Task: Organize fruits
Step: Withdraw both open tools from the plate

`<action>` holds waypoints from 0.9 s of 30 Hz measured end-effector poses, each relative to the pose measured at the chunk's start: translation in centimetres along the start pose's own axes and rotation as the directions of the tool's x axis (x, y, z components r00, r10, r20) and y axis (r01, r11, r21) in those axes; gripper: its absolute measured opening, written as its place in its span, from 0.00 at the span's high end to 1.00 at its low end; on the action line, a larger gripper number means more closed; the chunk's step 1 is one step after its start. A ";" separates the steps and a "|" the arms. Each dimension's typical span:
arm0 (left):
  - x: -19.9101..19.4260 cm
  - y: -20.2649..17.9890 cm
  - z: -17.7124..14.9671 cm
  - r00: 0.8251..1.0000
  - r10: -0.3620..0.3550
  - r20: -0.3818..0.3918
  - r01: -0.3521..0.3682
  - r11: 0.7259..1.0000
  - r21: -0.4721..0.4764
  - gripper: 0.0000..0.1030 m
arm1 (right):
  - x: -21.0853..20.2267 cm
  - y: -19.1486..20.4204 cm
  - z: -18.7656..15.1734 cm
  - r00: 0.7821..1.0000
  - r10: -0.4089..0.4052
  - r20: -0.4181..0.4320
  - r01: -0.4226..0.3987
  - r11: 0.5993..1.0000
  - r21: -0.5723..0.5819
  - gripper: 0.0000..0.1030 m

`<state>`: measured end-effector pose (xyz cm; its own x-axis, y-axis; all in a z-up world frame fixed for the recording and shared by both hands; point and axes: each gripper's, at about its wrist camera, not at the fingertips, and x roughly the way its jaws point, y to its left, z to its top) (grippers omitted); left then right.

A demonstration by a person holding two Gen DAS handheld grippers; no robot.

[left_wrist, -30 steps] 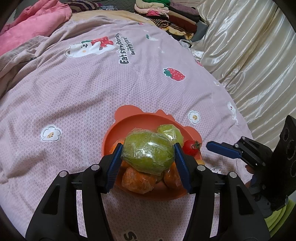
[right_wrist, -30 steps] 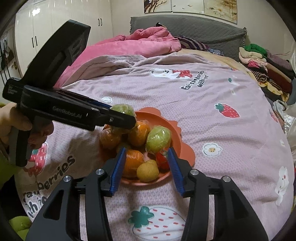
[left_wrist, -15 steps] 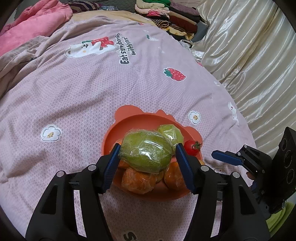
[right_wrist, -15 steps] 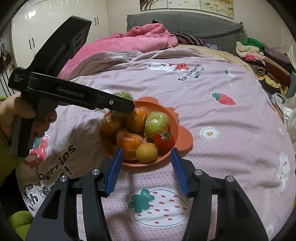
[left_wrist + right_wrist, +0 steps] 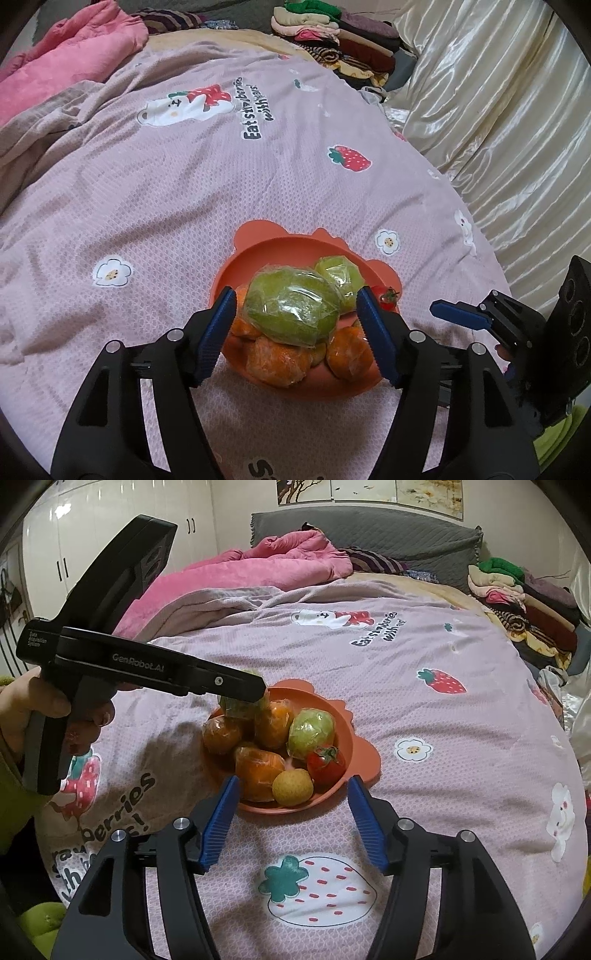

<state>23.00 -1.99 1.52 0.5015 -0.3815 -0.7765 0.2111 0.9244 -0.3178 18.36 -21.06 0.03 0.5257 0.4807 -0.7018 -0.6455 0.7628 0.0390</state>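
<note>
An orange bowl [image 5: 266, 251] on the bed holds several wrapped oranges [image 5: 277, 360], a small green fruit [image 5: 338, 273] and a tomato [image 5: 386, 297]. A large wrapped green fruit [image 5: 291, 314] rests on top of the pile. My left gripper [image 5: 294, 293] straddles it with its jaws opening, and a gap shows at each pad. My right gripper [image 5: 293, 781] is low in front of the bowl [image 5: 364, 764], jaws opening, with nothing gripped. Just past its tips lie a yellow fruit [image 5: 293, 786] and the tomato [image 5: 327, 762]. The left gripper [image 5: 255, 694] hides part of the large green fruit here.
The bowl sits on a mauve strawberry-print bedspread [image 5: 184, 184]. A pink quilt [image 5: 258, 568] is heaped at the head of the bed, and folded clothes [image 5: 517, 590] are stacked at the far right. Cream curtains [image 5: 498, 129] hang along the right side. A hand [image 5: 44, 709] grips the left tool.
The left jaws have widened off the large green fruit, which stays on the pile. The right gripper has drawn back from the bowl and widened; the tomato once between its fingers lies in the bowl.
</note>
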 end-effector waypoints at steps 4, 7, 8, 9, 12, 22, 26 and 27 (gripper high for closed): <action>-0.5 -0.3 -0.1 1.000 0.010 0.011 -0.010 1.000 0.005 0.38 | -0.4 -0.1 0.0 1.000 -0.006 0.005 0.006 1.000 0.007 0.36; -1.0 -0.7 -0.2 0.999 0.026 0.025 -0.026 1.000 0.017 0.36 | -0.7 -0.1 0.0 1.000 -0.012 0.010 0.012 1.000 0.012 0.33; -1.2 -0.8 -0.2 0.999 0.028 0.031 -0.028 0.999 0.020 0.35 | -0.8 -0.1 0.0 1.000 -0.012 0.010 0.012 1.000 0.014 0.32; -1.5 -1.0 -0.3 0.999 0.034 0.038 -0.035 0.999 0.023 0.34 | -0.9 -0.1 0.0 1.000 -0.014 0.012 0.014 1.000 0.015 0.30; -2.2 -1.4 -0.4 0.997 0.058 0.058 -0.061 0.997 0.040 0.32 | -1.3 0.0 0.0 1.000 -0.021 0.016 0.021 1.000 0.019 0.28; -4.2 -2.4 -1.1 0.991 0.090 0.103 -0.096 0.994 0.060 0.24 | -2.9 0.1 -0.2 0.997 -0.065 0.040 0.063 0.997 0.049 0.15; -5.1 -2.7 -1.3 0.988 0.094 0.122 -0.102 0.993 0.064 0.22 | -3.5 0.2 -0.2 0.996 -0.076 0.048 0.074 0.996 0.050 0.13; -5.3 -2.8 -1.4 0.988 0.095 0.125 -0.104 0.992 0.065 0.21 | -3.7 0.3 -0.1 0.996 -0.078 0.050 0.076 0.996 0.049 0.12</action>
<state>18.61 -2.55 5.74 0.6202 -0.2895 -0.7291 0.2122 0.9567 -0.1994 16.17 -22.69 2.54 0.6017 0.4403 -0.6664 -0.5757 0.8174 0.0203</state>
